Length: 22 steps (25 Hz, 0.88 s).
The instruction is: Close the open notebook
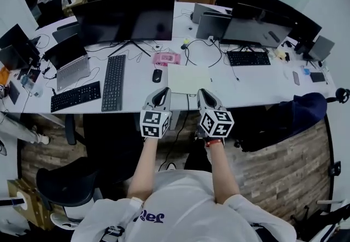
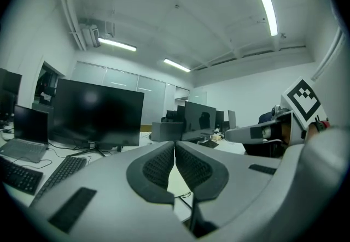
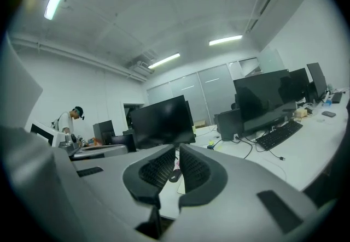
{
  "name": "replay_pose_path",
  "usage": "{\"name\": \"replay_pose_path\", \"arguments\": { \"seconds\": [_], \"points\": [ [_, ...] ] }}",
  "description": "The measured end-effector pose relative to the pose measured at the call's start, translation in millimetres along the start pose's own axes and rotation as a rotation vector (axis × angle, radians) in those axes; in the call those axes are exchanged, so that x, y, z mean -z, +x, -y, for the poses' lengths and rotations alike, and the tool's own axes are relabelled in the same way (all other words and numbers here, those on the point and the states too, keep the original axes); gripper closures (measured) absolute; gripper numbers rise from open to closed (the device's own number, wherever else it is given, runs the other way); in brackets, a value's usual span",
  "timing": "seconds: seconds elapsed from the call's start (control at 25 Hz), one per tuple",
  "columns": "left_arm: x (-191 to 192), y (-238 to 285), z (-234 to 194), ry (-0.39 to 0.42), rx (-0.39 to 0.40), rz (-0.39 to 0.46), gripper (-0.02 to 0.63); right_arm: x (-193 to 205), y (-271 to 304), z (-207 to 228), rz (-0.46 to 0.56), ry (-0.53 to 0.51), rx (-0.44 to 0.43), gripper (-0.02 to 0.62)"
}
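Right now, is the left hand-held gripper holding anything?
No, the left hand-held gripper is shut, its jaws together with nothing between them.

I see a white tabletop [image 1: 139, 90] carrying a pale notebook [image 1: 188, 78]. A mouse [image 1: 157, 75] and a black keyboard [image 1: 114, 82] lie beside it.

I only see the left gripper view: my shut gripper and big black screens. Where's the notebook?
Observer: From the head view, the pale flat paper notebook lies on the white desk, just ahead of the left gripper and the right gripper.
Operator: Is my other gripper holding anything?
Observer: No. Its own view shows it shut, nothing between its jaws.
Operator: What's beside the notebook?
Observer: A small black computer mouse sits to its left, apart from it.
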<state>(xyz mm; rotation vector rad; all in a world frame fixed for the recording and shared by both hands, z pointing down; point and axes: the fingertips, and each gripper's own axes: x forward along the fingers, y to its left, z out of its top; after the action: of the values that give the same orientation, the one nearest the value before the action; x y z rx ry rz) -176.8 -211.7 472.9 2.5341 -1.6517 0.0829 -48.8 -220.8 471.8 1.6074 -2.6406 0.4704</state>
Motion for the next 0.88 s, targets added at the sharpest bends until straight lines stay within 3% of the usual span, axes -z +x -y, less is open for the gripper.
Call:
{"name": "replay_pose_path", "arguments": {
  "seconds": [0.44, 0.76, 0.88],
  "points": [
    [25.3, 82.4, -27.7, -0.063, -0.064, -0.048, 0.584, -3.8, 71.2, 49.0, -0.055, -0.032, -0.063, 0.555],
    [86.4, 126.6, -51.8, -0.188, -0.116, -0.171, 0.581, 19.9, 118.4, 95.5, -0.124, 0.021, -0.079, 0.554],
    [108.8, 139.1, -61.3, -0.244, -0.121, -0.206, 0.543, 30.0, 136.8, 103.3, -0.150, 0.042, -0.091, 0.554]
  ]
}}
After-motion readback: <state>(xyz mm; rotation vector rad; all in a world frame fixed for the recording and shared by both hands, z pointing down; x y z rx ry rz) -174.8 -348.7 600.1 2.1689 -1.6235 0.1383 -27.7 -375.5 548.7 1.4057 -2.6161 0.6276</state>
